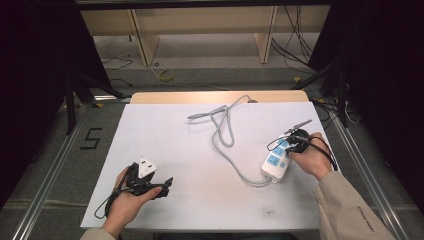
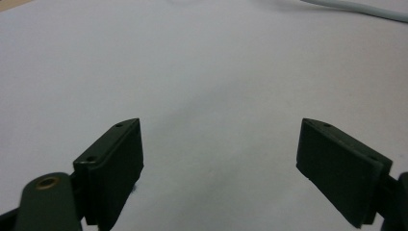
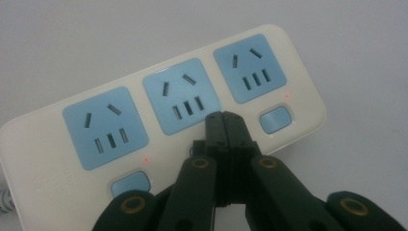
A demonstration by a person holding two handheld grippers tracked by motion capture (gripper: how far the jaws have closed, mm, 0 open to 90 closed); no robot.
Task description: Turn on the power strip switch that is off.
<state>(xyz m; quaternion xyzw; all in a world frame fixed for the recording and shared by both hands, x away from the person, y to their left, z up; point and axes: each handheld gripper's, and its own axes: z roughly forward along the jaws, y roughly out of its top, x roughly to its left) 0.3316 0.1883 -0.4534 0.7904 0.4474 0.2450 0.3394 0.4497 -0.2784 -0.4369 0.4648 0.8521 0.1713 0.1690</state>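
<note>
A white power strip (image 3: 163, 115) with three blue socket faces is seen lying flat on the white counter (image 1: 200, 165), toward its right side, with a small red light beside each socket and a blue switch below each. The middle switch is covered by the right gripper (image 3: 224, 120), whose fingers are pressed together with nothing between them, their joined tips set down at the lower edge of the middle socket; the closed pair seems to be used as a single blunt point for pushing that switch (whether the tips actually touch it cannot be told). In the high view the strip (image 1: 276, 159) is seen just ahead of the right hand (image 1: 312, 159), and its grey cord (image 1: 225, 135) is looped away across the counter toward the far edge. The left gripper (image 1: 150, 185) is held well apart, near the front left of the counter, with its fingers (image 2: 113, 168) spread wide over bare surface and nothing between them, apparently kept idle and out of the way.
</note>
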